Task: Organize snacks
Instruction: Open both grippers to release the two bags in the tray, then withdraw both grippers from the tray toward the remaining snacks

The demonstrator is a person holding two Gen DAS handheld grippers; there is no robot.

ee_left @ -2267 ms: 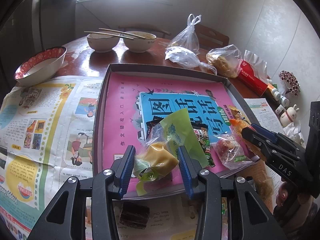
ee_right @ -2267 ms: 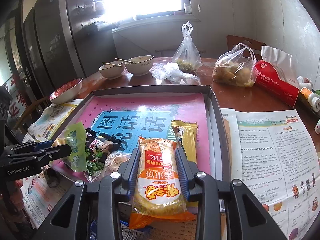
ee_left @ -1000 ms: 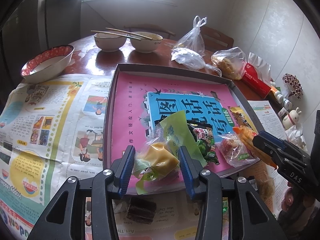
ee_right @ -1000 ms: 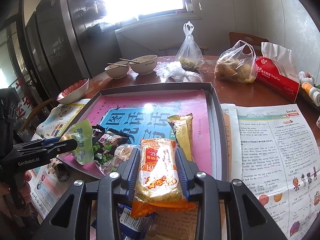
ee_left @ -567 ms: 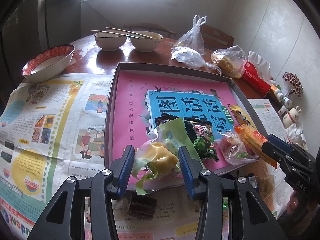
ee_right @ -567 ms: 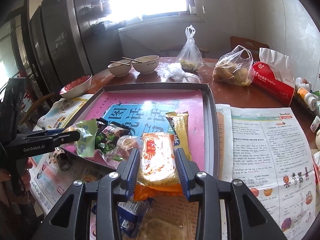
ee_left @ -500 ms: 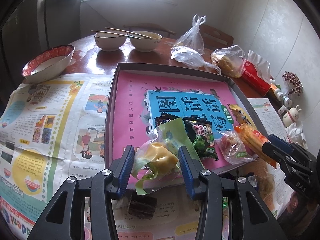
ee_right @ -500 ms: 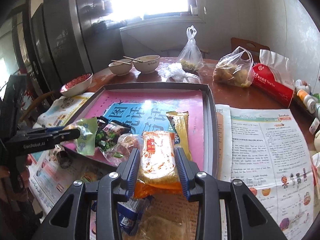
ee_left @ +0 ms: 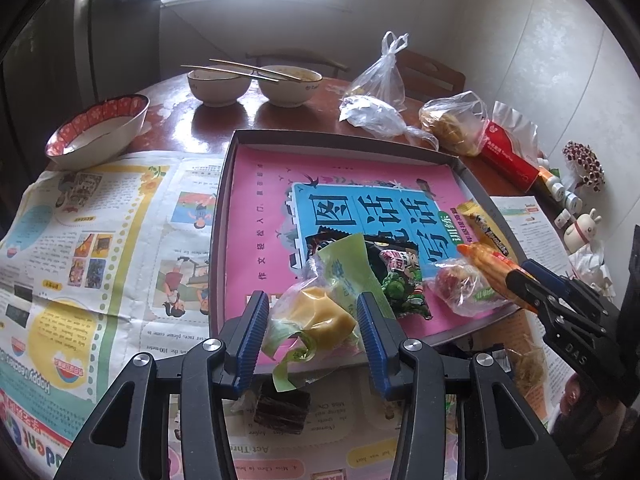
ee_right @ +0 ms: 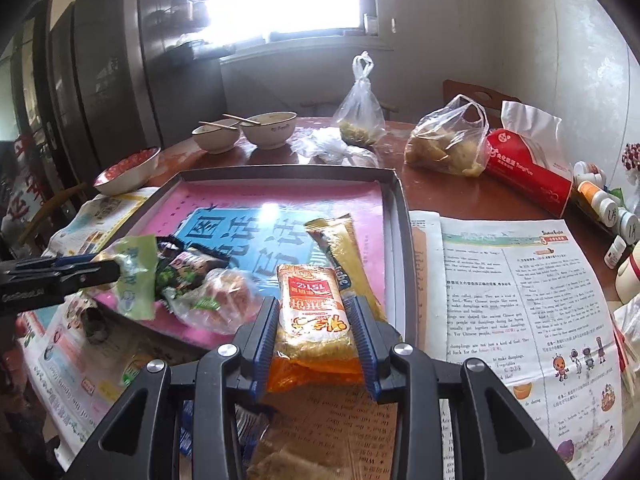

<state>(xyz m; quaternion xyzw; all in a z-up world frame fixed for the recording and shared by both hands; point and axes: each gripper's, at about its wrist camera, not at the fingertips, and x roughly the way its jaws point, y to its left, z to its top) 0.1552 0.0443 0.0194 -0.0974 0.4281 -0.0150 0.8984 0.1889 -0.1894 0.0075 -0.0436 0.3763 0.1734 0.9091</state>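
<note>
Room: kitchen-ish spot, bright window at the back, round wooden table (ee_right: 460, 196) with newspaper (ee_left: 100, 240) spread on both sides of a grey tray (ee_left: 224, 184).
Tray: lined with a pink and blue printed sheet (ee_left: 264, 208), and its near edge looks like it sits over the newspaper.
Left gripper (ee_left: 312, 322): blue pads pinched on a clear wrapped yellow snack (ee_left: 320, 316) with a green flap, held just above the tray's near edge. Same grip as a second ago, and it's basically in the same spot.
Right gripper (ee_right: 314, 330): clamped on an orange and yellow snack pack (ee_right: 314, 320), near the tray's front right corner. Compared with the earliest frames, the pack now tilts further over the tray, with its top end reaching in beside the gold bar.
In the tray: a dark packet with green peas (ee_left: 396, 276), a clear bag holding something reddish (ee_left: 460, 288), and a gold snack bar (ee_right: 340, 248) along the right side.
Off the tray: a small dark block (ee_left: 282, 406) sits on the newspaper below the left gripper. It's probably a wrapped sweet, hard to say from this angle.
Back of table: two bowls with chopsticks (ee_left: 256, 84), a red-rimmed bowl (ee_left: 96, 124), plastic bags (ee_right: 448, 144), and a red tissue pack (ee_right: 528, 168).
</note>
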